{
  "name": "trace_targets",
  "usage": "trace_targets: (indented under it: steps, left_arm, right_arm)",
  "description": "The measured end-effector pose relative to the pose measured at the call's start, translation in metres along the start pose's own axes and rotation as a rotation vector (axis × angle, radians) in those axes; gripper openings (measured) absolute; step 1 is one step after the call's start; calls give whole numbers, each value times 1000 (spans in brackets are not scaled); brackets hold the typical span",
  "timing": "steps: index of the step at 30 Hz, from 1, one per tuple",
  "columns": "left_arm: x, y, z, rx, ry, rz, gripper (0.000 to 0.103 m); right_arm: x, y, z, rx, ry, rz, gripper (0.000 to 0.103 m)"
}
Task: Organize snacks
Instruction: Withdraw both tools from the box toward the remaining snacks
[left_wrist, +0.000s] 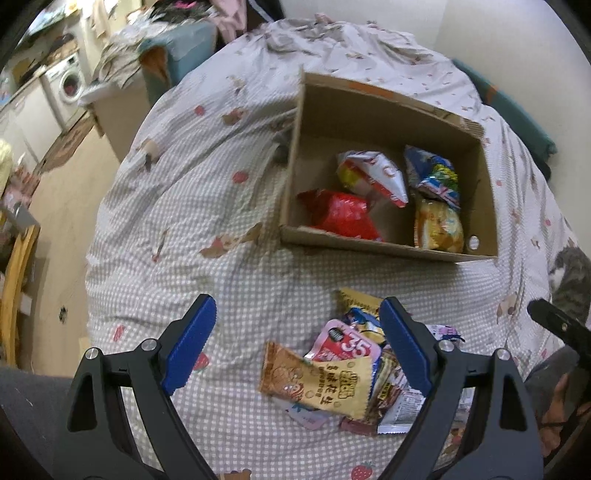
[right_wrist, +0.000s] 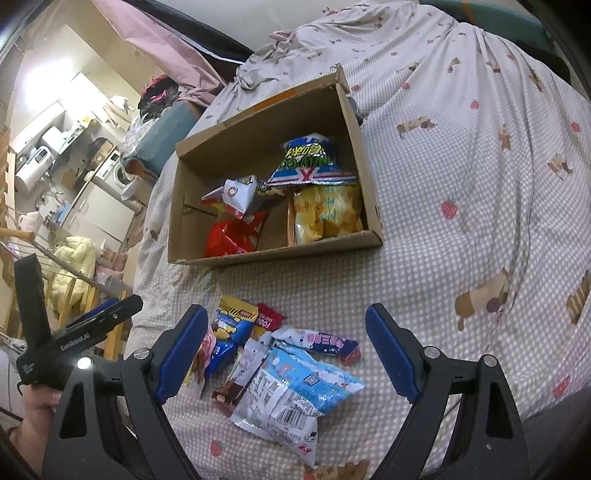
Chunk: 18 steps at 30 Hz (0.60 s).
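An open cardboard box (left_wrist: 369, 243) (right_wrist: 273, 254) lies on the bed with a red bag (left_wrist: 343, 214), a white-and-red bag (left_wrist: 373, 177), a blue bag (right_wrist: 314, 158) and a yellow bag (right_wrist: 325, 214) inside. In front of it sits a loose pile of small snacks: a yellow peanut packet (left_wrist: 317, 384), a pink pouch (left_wrist: 347, 343), a light-blue bag (right_wrist: 306, 373) and a blue packet (right_wrist: 236, 325). My left gripper (left_wrist: 299, 310) hangs open above the pile's left side. My right gripper (right_wrist: 286, 314) is open over the pile, holding nothing.
A checked bedspread (left_wrist: 221, 206) with strawberry prints covers the bed. A grey cat (left_wrist: 569, 280) lies at its right edge. A floor with a washing machine (left_wrist: 70, 81) and clutter lies left of the bed. A hand (right_wrist: 37, 406) holds the left gripper's handle.
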<state>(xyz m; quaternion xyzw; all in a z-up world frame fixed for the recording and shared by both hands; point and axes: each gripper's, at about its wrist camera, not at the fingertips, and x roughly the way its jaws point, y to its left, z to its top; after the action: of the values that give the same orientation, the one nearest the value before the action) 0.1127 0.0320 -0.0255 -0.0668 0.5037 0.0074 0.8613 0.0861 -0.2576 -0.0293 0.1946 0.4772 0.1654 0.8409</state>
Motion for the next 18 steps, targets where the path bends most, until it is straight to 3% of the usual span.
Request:
trace_targets:
  steps: [5, 9, 13, 18]
  left_arm:
    - [16, 17, -1, -97, 71, 2, 88]
    - [40, 23, -7, -133, 186, -14, 88]
    - [55, 15, -23, -121, 293, -70, 88]
    - [56, -6, -28, -54, 309, -114, 88]
  right_arm:
    - [8, -4, -1, 37, 24, -4, 90]
    - [15, -12, -2, 83, 50, -20, 90]
    - [20, -20, -1, 114, 66, -36, 90]
    - [25, -24, -1, 129, 81, -45, 90]
